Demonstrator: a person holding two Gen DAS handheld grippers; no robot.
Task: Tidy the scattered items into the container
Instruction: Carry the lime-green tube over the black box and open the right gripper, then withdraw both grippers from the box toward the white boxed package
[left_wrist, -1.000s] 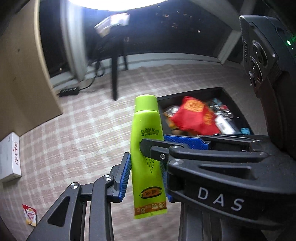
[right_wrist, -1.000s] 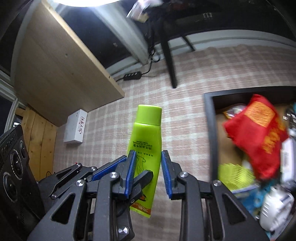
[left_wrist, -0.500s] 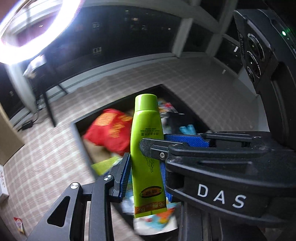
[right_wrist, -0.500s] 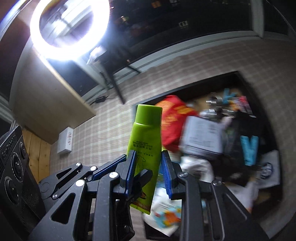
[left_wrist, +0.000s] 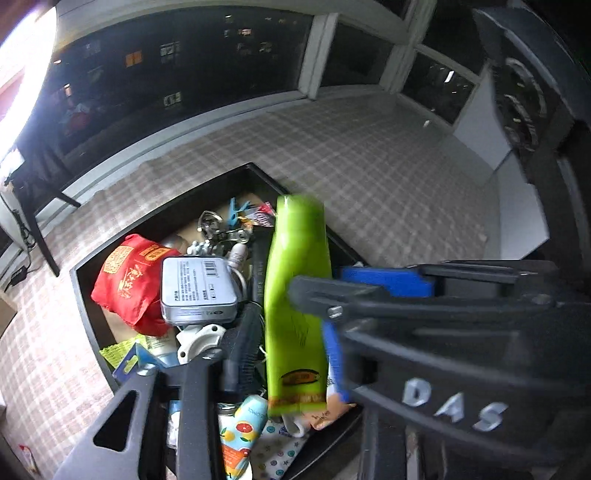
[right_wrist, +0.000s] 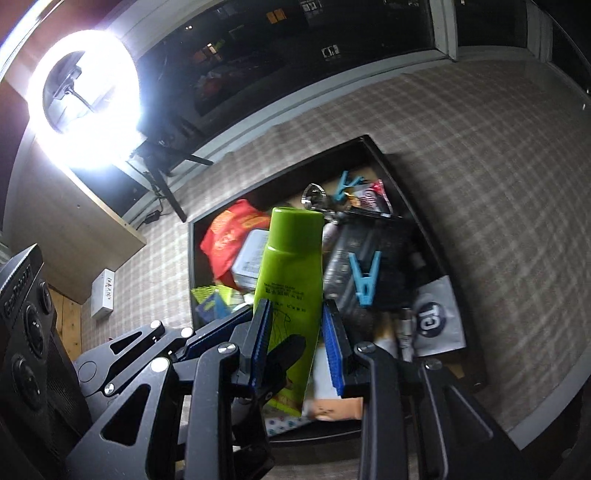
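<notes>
Green tube (right_wrist: 291, 273): upright above black container (right_wrist: 192, 254), clamped between right gripper (right_wrist: 297, 347) fingers; left gripper (left_wrist: 291, 325) fingers spread beside it. Risk: snagging on release, toppling onto piled clutter.

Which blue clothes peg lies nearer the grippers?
The blue peg on the dark items in mid container; the other peg sits by its far wall.

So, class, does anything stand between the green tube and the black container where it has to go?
Nothing visible does. The right gripper holds the green tube apparently over the black container, which is open and has no lid. It is crowded, though: a silver tin and a red bag lie inside.
</notes>
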